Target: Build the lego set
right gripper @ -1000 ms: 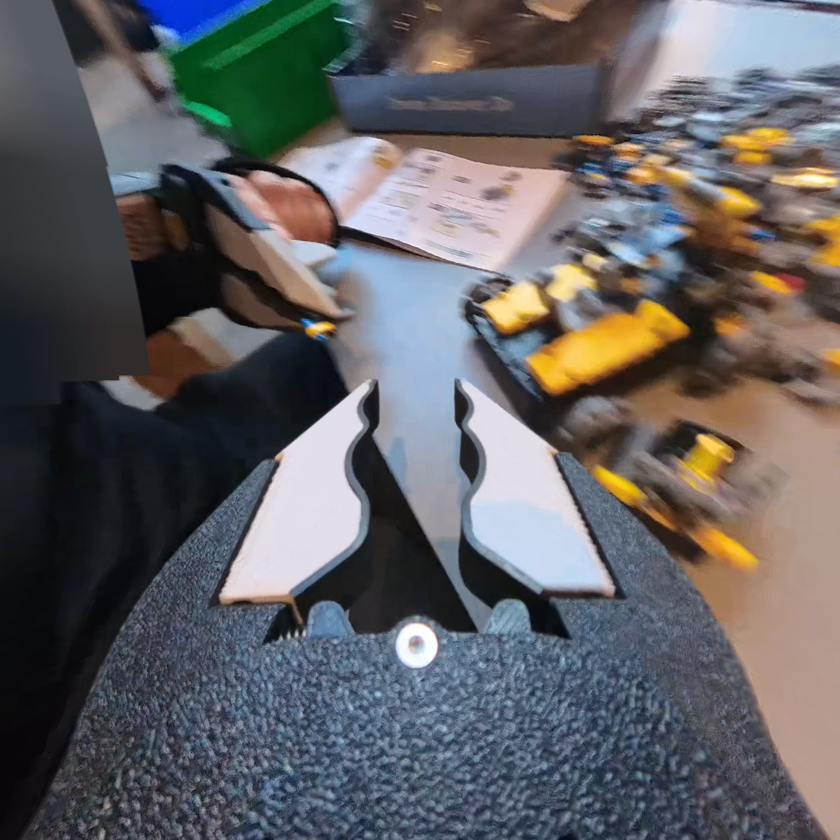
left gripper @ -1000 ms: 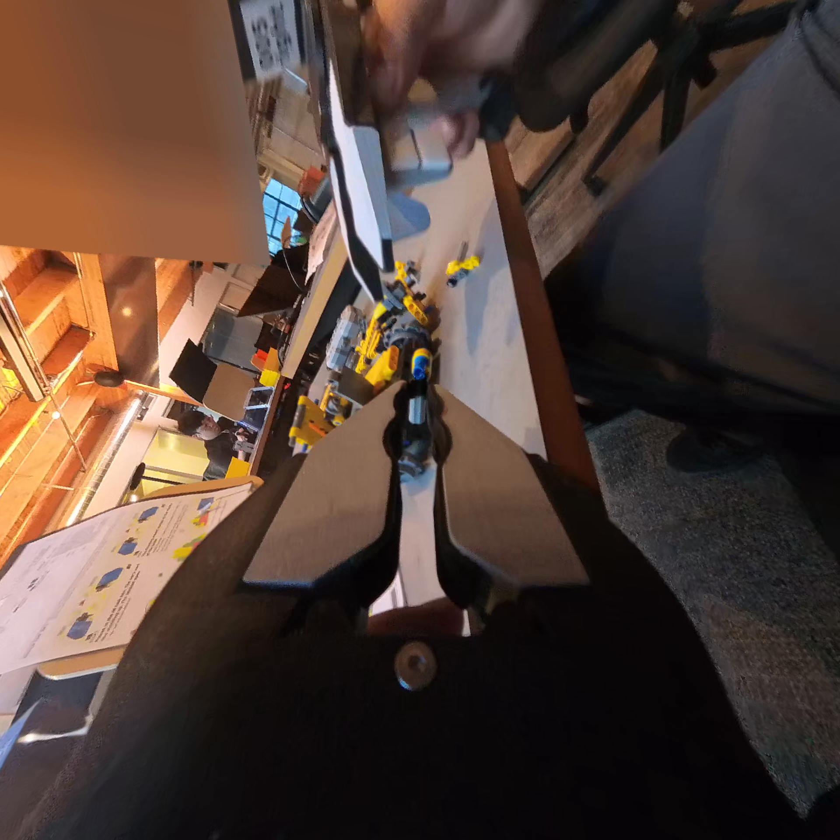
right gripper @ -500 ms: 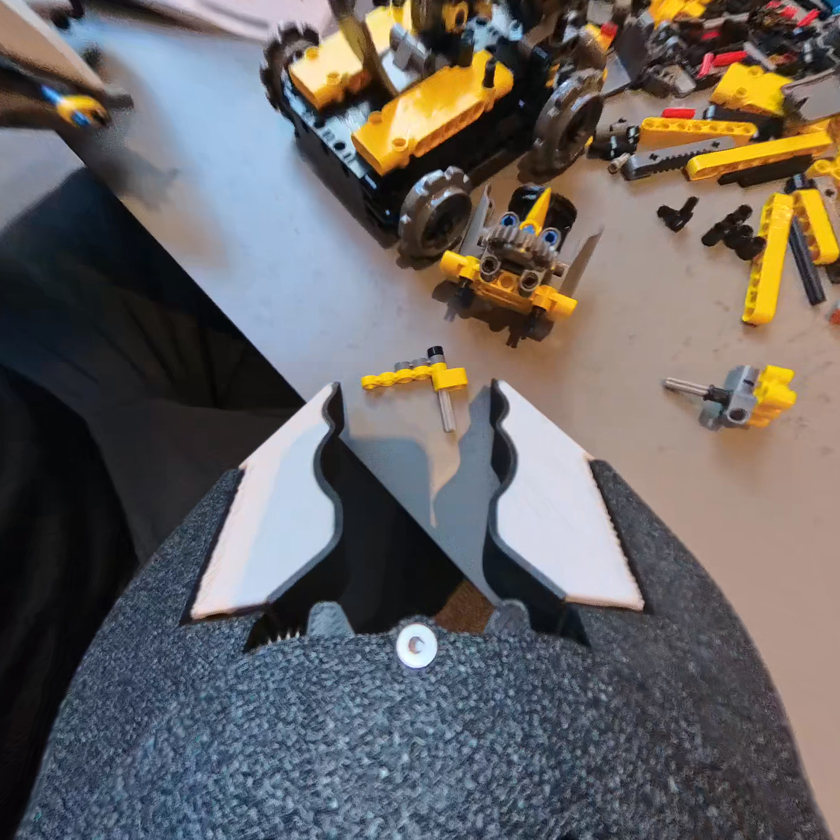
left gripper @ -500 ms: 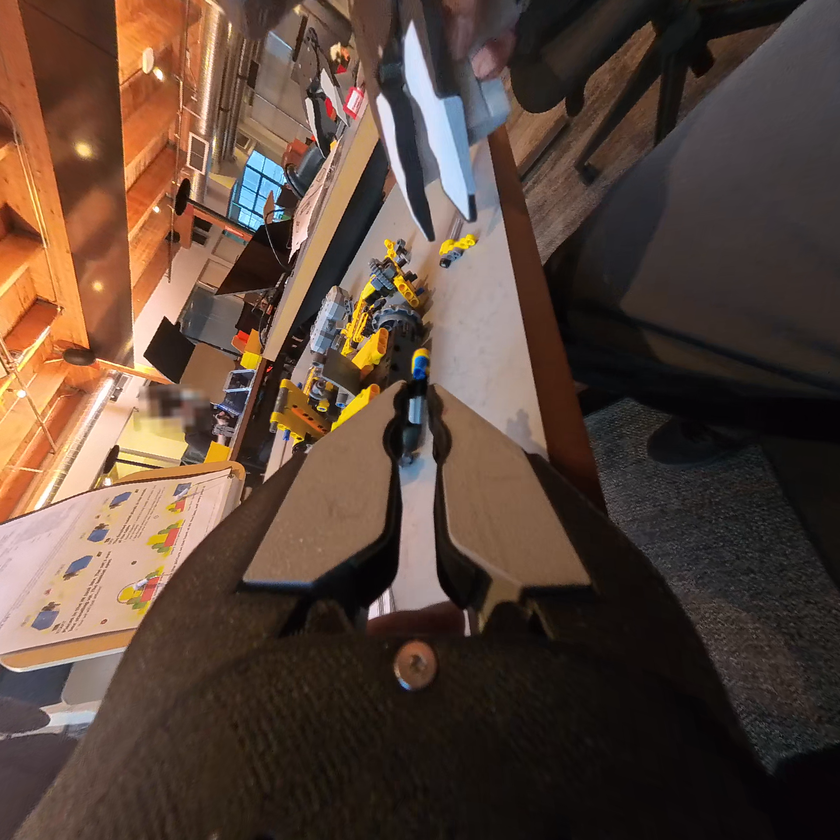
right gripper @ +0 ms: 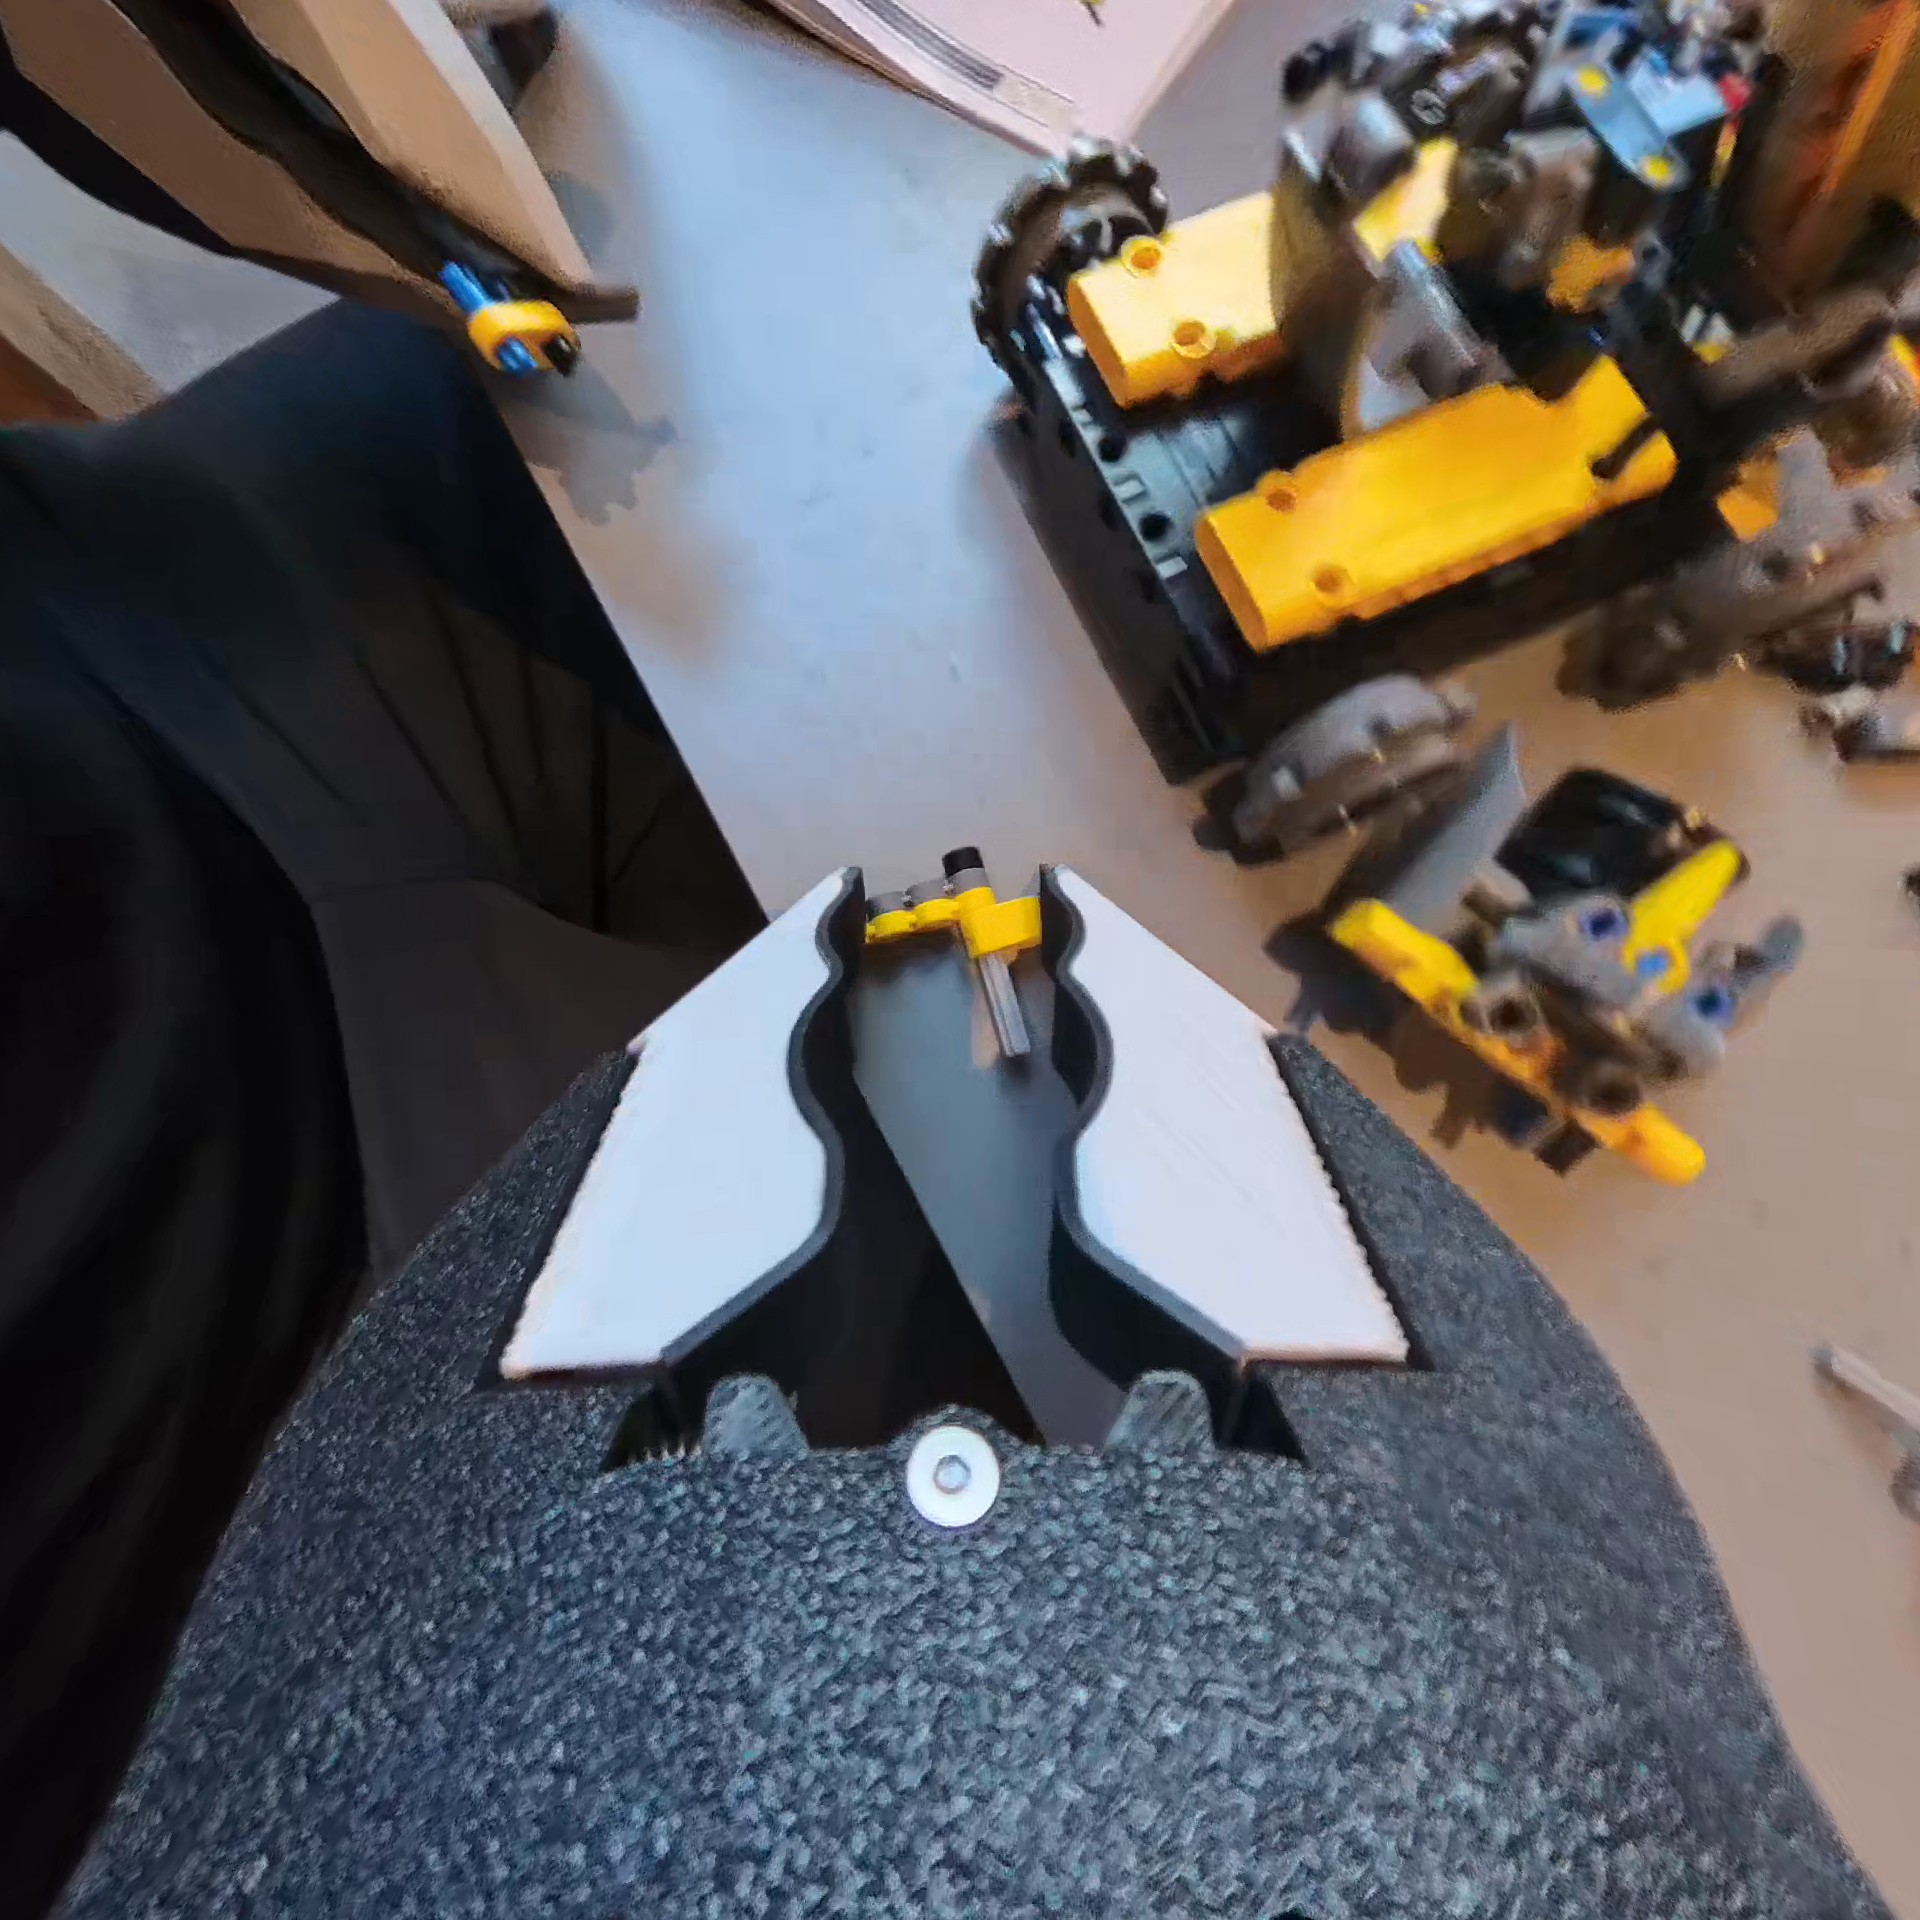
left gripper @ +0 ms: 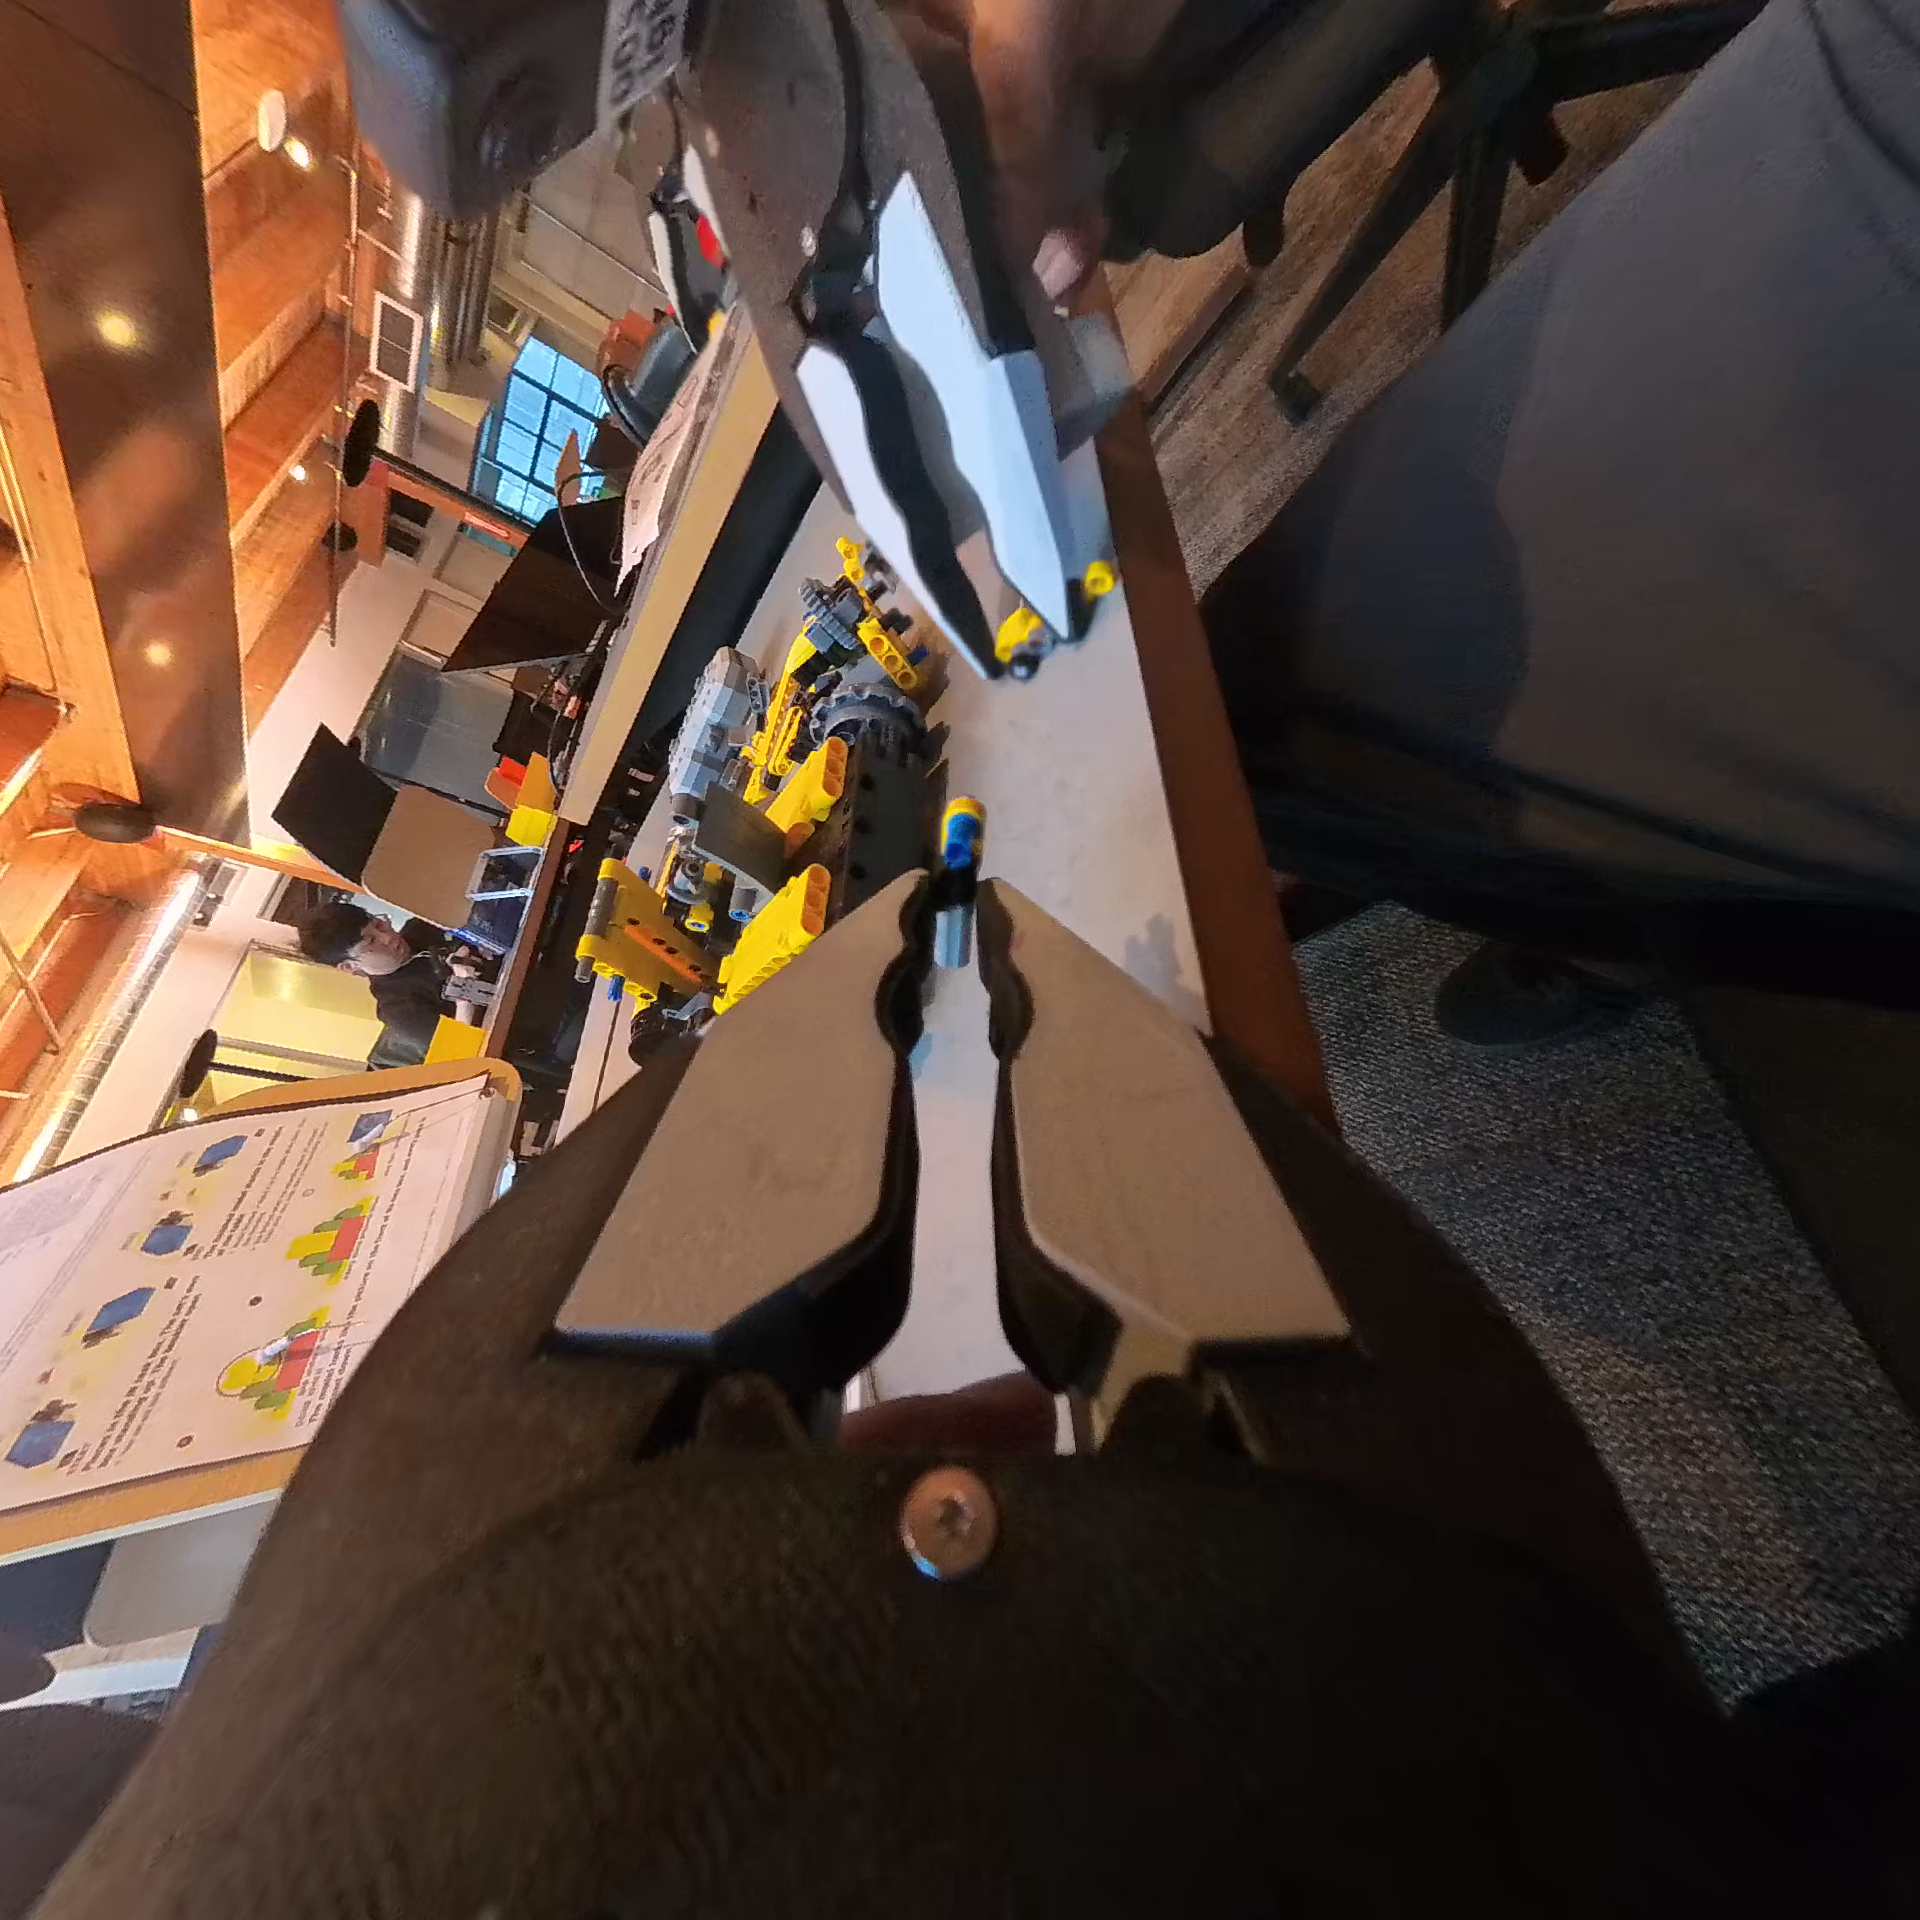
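Right wrist view | yellow-grey axle piece [right gripper: 961, 925] (tabletop) between right gripper [right gripper: 951, 894] fingertips

Grey speckled carpet floor [left gripper: 1621, 1278] near right; warm orange wood-and-brick wall [left gripper: 125, 499] w/ spot lights left; blue-lit paned window [left gripper: 540, 416] far.

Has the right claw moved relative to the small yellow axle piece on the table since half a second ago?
Yes. The right claw has closed in on the small yellow axle piece, which now sits between its open fingertips, not ahead of them.

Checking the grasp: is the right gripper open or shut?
Open: the right gripper has fingers spread, straddling the small yellow-and-grey piece on the table.
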